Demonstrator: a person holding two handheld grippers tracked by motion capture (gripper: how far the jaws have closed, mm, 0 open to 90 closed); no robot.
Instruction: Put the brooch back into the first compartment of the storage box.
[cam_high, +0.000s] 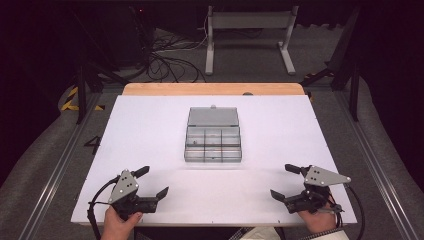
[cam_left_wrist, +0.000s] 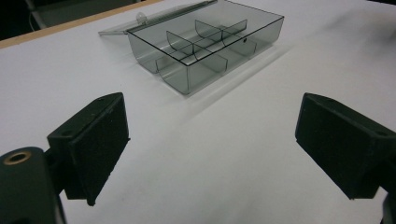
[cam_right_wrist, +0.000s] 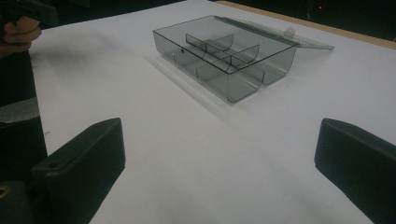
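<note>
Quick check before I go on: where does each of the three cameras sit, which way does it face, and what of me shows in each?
High view: above your side, facing forward and down on the white table; both hands, left gripper and right gripper.
Left gripper view: rides the left gripper, looking along its open jaws at the smoky transparent plastic compartment box.
Right gripper view: rides the right gripper, open jaws, same box; your other hand top left.
Shared: all show the open-lidded box.

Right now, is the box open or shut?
Open: the box has its lid flat on the table behind it, compartments uncovered.
</note>
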